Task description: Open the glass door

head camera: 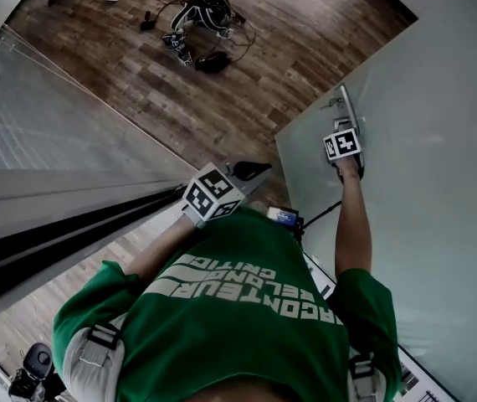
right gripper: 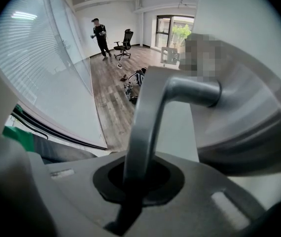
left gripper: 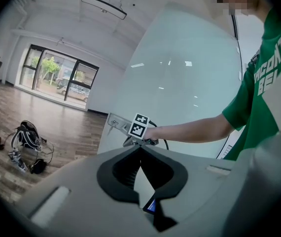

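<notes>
The person in the green T-shirt (head camera: 247, 308) stands at the tall frosted pale glass door (head camera: 439, 141), right arm stretched out to it. The right gripper (right gripper: 139, 174) has its jaws clamped tight round the bent silver metal lever handle (right gripper: 148, 112), which sits close to the door's free edge. The left gripper (left gripper: 140, 148) is held in near the chest, pointing towards the door. Its jaw tips meet and nothing is gripped between them. The door's free edge stands over the dark wood-plank floor (head camera: 222, 82), at an angle to the glass partition with blinds (head camera: 38, 132) on the left. Out on the floor lies a black bundle of gear and cables (head camera: 201, 23), well apart from the door.
</notes>
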